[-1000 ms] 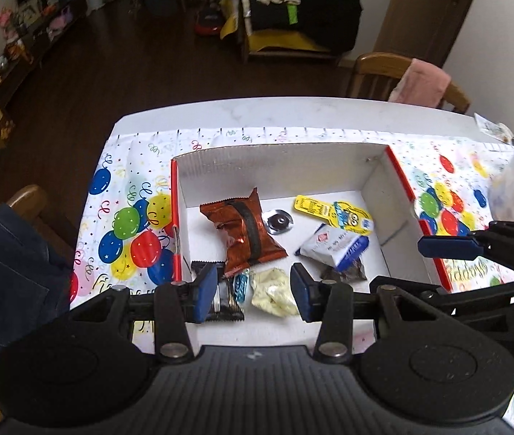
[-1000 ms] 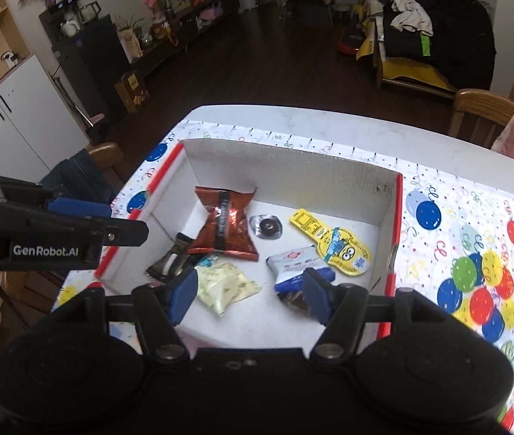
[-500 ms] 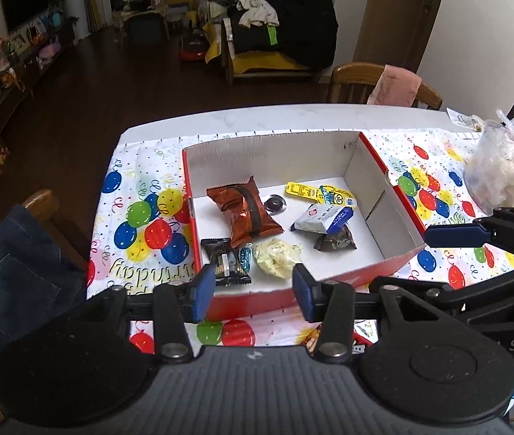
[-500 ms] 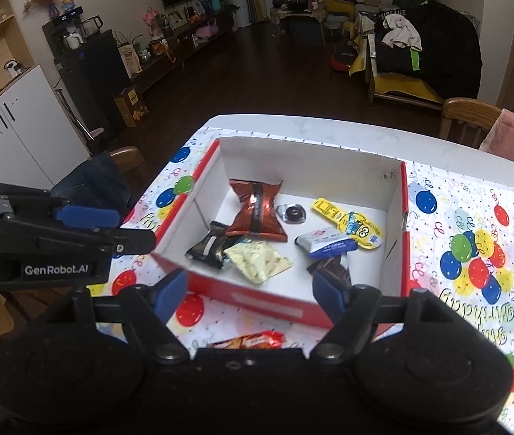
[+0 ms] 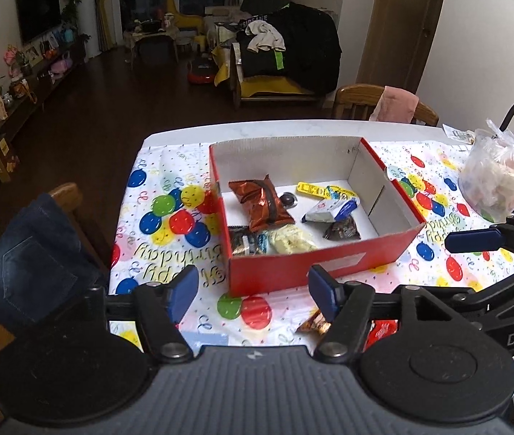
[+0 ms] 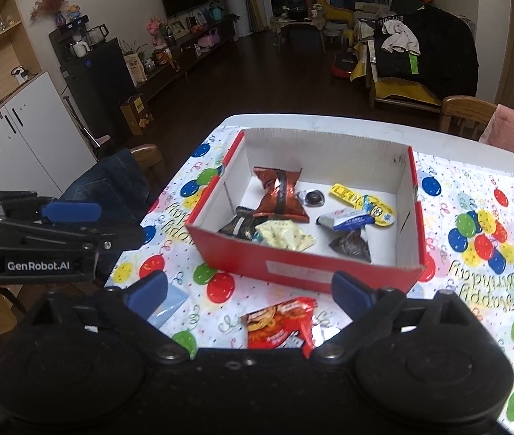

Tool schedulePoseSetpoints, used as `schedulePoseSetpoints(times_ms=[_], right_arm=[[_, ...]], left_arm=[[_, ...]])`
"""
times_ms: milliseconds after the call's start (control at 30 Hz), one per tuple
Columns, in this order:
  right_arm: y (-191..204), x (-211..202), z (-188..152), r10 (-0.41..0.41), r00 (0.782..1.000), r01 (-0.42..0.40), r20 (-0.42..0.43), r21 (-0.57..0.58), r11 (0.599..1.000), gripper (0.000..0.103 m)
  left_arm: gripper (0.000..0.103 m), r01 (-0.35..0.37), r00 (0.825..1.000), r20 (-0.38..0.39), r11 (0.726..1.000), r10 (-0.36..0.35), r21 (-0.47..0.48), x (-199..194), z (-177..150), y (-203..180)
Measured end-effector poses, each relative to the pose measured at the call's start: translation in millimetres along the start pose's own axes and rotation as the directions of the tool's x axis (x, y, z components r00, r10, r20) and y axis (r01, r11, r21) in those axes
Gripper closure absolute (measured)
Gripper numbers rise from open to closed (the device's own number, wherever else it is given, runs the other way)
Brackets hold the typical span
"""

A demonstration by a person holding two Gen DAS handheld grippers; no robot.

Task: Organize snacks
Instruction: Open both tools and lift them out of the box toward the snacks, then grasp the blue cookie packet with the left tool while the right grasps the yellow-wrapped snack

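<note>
7 snacks in box (image 6: pixel 307 266), 1 red pkt (image 6: pixel 280 322) outside.

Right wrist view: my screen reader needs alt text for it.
An open right gripper hovers over a red snack packet on a balloon tablecloth, in front of a red box holding several snacks. The left gripper is at left.

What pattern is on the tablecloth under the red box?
Coloured balloons, confetti and "Happy Birthday" lettering on the white plastic tablecloth; clearest in the right wrist view.
</note>
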State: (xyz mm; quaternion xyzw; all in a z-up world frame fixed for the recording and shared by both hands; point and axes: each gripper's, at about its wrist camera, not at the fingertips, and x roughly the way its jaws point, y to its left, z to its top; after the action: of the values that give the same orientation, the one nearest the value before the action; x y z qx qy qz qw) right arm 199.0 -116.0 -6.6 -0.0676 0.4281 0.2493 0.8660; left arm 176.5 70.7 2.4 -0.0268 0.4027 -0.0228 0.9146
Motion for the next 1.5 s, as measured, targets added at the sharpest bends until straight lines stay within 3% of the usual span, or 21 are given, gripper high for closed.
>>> schedulePoseSetpoints(times_ms=[200, 467, 700, 867, 1067, 1233, 1500], right_arm=[[6.7, -3.4, -20.5, 0.012, 1.0, -0.012, 0.025, 0.002, 1.0, 0.002], [5.6, -0.8, -59.9, -0.025, 0.998, 0.024, 0.051, 0.014, 1.0, 0.0], [-0.2, 14.6, -90.2, -0.04, 0.999, 0.041, -0.022, 0.057, 0.998, 0.0], [20.4, 40.7, -113.3, -0.019, 0.991, 0.021, -0.136, 0.016, 1.0, 0.0], [40.1, 74.5, -127.1, -0.005, 0.963, 0.008, -0.268, 0.012, 1.0, 0.001], [46.9, 90.2, -131.9, -0.008, 0.95, 0.016, -0.311, 0.025, 1.0, 0.003], [59.3, 107.3, -138.9, -0.047, 0.932, 0.041, -0.359, -0.025, 0.999, 0.019]], left_arm=[[0.025, -0.008, 1.0, 0.017, 1.0, 0.008, -0.003, -9.1, -22.2, 11.6], [0.022, -0.02, 1.0, -0.004, 0.997, 0.02, -0.068, -6.9, -46.7, 39.4], [0.022, -0.029, 0.995, -0.093, 0.999, 0.025, -0.038, 23.0, -60.1, 55.8], [0.022, -0.009, 0.973, -0.232, 1.0, 0.005, -0.017, 65.8, -70.5, 67.5], [0.022, 0.0, 0.935, -0.354, 0.999, 0.017, 0.045, 107.8, -80.9, 65.5], [0.022, 0.006, 0.928, -0.372, 0.996, 0.026, 0.085, 122.1, -81.0, 56.2], [0.022, -0.012, 0.914, -0.402, 0.995, 0.052, 0.103, 141.3, -86.4, 53.9]])
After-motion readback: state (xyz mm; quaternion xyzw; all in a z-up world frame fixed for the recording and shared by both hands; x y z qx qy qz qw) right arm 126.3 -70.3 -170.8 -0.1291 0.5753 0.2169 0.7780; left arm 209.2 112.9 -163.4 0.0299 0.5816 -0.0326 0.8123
